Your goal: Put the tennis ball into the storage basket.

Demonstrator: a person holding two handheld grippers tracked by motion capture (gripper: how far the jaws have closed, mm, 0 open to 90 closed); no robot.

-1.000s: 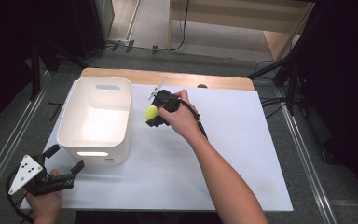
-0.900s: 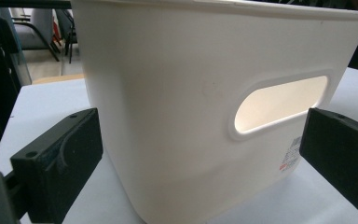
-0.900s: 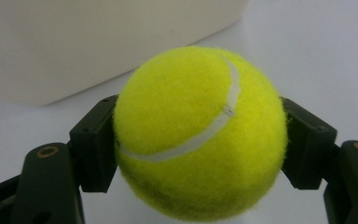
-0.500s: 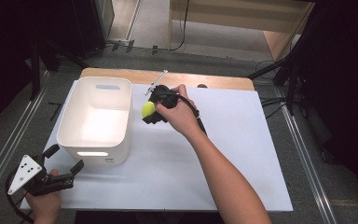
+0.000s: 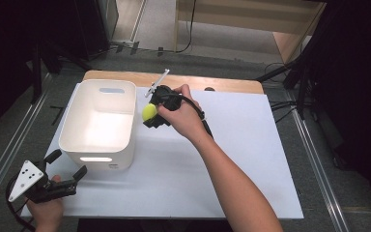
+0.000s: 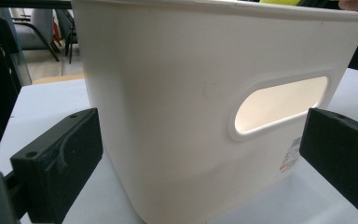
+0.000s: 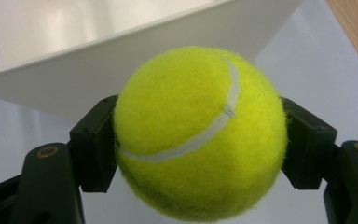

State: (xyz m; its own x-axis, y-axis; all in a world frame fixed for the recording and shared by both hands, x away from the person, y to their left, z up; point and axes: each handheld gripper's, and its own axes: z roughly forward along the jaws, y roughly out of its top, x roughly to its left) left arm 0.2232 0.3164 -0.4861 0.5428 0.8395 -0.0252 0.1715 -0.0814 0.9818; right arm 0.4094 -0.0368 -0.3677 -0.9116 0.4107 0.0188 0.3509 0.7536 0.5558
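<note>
Fuzzy yellow-green tennis ball [image 7: 198, 133] with curved white seam. Plain glossy white plastic bin [image 5: 99, 123]. Matte black gripper jaws. Pale white table sheet [image 5: 241, 159]; light wood strip at twelve o'clock.

White bin [image 6: 182, 116] close ahead between the tool's [image 6: 200, 158] spread jaws

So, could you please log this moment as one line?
right gripper: shut on tennis ball | beside white bin | left gripper: open

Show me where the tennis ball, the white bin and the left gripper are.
tennis ball [image 7: 198, 133]: right gripper view, on its felt front.
white bin [image 5: 128, 130]: high view, on its right wall.
left gripper [image 5: 66, 170]: high view, midway between its fingertips.
</note>
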